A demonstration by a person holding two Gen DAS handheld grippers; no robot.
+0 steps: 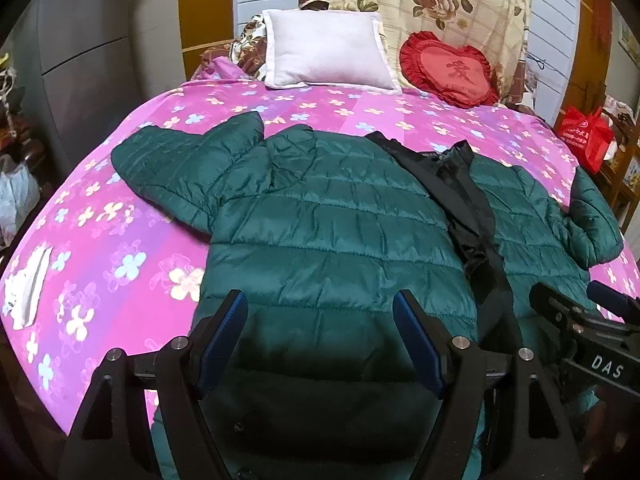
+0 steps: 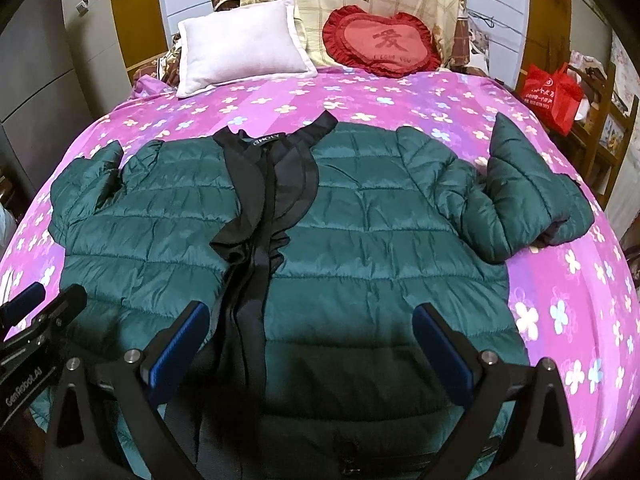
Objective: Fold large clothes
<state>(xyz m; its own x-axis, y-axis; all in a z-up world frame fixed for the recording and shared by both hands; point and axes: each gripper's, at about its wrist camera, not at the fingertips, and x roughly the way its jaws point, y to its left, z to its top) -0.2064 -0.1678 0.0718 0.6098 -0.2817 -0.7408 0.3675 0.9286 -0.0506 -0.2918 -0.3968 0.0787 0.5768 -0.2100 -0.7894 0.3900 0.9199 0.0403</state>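
Observation:
A dark green quilted jacket lies spread front-up on the pink flowered bedspread, its black lining and placket showing down the middle. Both sleeves are bent in at the sides. My left gripper hovers over the jacket's near hem on its left half, jaws wide with nothing between them. My right gripper is open over the hem, just right of the placket. Each gripper shows at the edge of the other's view: the right gripper's body and the left gripper's body.
A white pillow and a red heart cushion lean at the head of the bed before a floral blanket. A red bag sits on a shelf at right. Grey cabinets stand at left.

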